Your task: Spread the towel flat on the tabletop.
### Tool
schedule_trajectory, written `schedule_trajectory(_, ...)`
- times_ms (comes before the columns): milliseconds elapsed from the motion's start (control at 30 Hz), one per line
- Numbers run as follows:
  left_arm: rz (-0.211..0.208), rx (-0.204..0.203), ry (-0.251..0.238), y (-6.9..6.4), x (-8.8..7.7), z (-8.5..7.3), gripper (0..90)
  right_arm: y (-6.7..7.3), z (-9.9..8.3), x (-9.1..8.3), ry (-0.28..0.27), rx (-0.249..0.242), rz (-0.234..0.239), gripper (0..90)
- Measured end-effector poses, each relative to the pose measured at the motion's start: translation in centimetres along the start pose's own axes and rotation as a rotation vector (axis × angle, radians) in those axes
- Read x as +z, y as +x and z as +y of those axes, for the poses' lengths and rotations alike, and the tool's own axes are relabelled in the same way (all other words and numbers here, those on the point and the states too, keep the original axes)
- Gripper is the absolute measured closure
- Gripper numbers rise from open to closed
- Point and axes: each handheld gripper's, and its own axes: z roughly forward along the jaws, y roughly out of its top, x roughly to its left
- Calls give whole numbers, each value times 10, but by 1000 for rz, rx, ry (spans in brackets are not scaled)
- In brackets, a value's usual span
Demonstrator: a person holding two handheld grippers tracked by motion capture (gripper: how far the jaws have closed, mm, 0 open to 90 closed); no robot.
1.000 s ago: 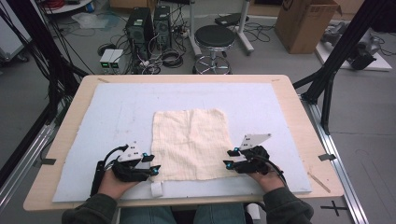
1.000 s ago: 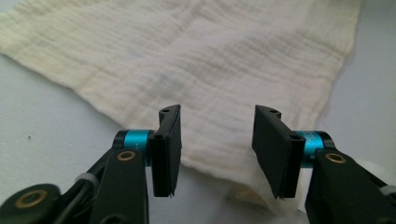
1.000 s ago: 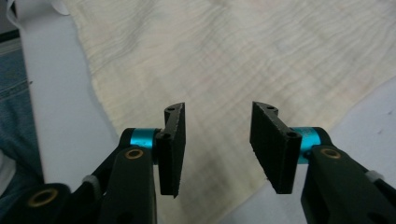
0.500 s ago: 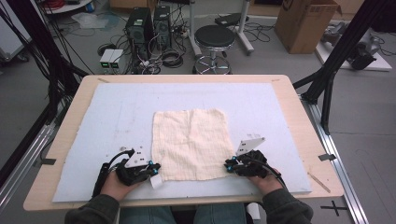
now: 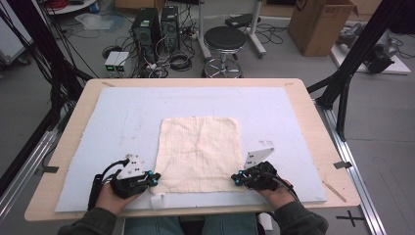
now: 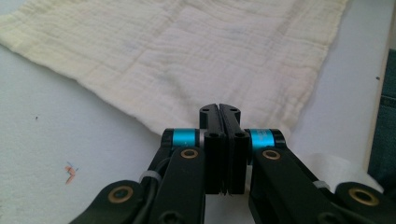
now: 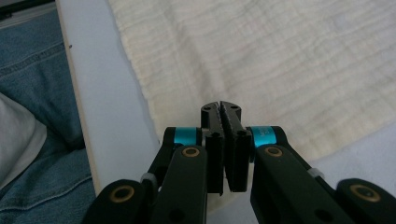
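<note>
From above, I see the cream cloth [image 5: 199,152] flat on the worktop's [image 5: 303,105] pale mat [image 5: 274,112], my left claw [image 5: 155,179] and right claw [image 5: 235,178] at its 2 near corners. Along the left claw [image 6: 219,108], jaws have just closed, pinching the cloth [image 6: 187,51] edge. Along the right claw [image 7: 220,106], likewise clamped on the cloth's [image 7: 289,56] corner.

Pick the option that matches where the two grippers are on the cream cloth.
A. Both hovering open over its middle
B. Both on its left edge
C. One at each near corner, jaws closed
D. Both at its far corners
C: the left gripper and right gripper sit at the near corners of the cloth, jaws closed together at its edge.
</note>
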Motion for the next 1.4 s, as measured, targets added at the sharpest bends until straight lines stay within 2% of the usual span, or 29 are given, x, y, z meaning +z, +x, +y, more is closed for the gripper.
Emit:
schedule_trajectory(200, -14, -7, -3, -2, -4, -3, 865, -1, -4, -4, -23, 8, 15, 863)
schedule_trajectory(267, -14, -28, -8, -1, -5, -3, 761, -1, -5, -4, -25, 17, 19, 777)
schedule_trajectory(300, -17, -35, -17, 0, -5, -3, 734, -2, -5, -5, -36, 24, 25, 764)
schedule_trajectory(367, -13, -38, -31, 1, -7, -3, 711, -3, -5, -7, -63, 31, 17, 715)
schedule_trajectory(567, 15, -64, -53, 4, -6, -2, 622, -10, -4, -12, -108, 63, -9, 657)
schedule_trajectory(667, 24, -73, -66, 5, -5, -1, 600, -14, -3, -13, -140, 76, -23, 619)
schedule_trajectory(800, 33, -72, -70, 4, -2, 0, 570, -16, -2, -14, -153, 79, -38, 573)
schedule_trajectory(1033, 22, -92, -97, 7, -3, 2, 529, -18, 0, -13, -188, 99, -36, 497)
schedule_trajectory(1167, 30, -111, -102, 10, -5, 1, 509, -19, 1, -13, -196, 105, -47, 443)
schedule_trajectory(1233, 40, -118, -98, 11, -6, 1, 487, -18, 1, -13, -194, 121, -38, 422)
schedule_trajectory(1400, 51, -131, -112, 11, -7, 2, 449, -16, 2, -14, -207, 117, -50, 384)
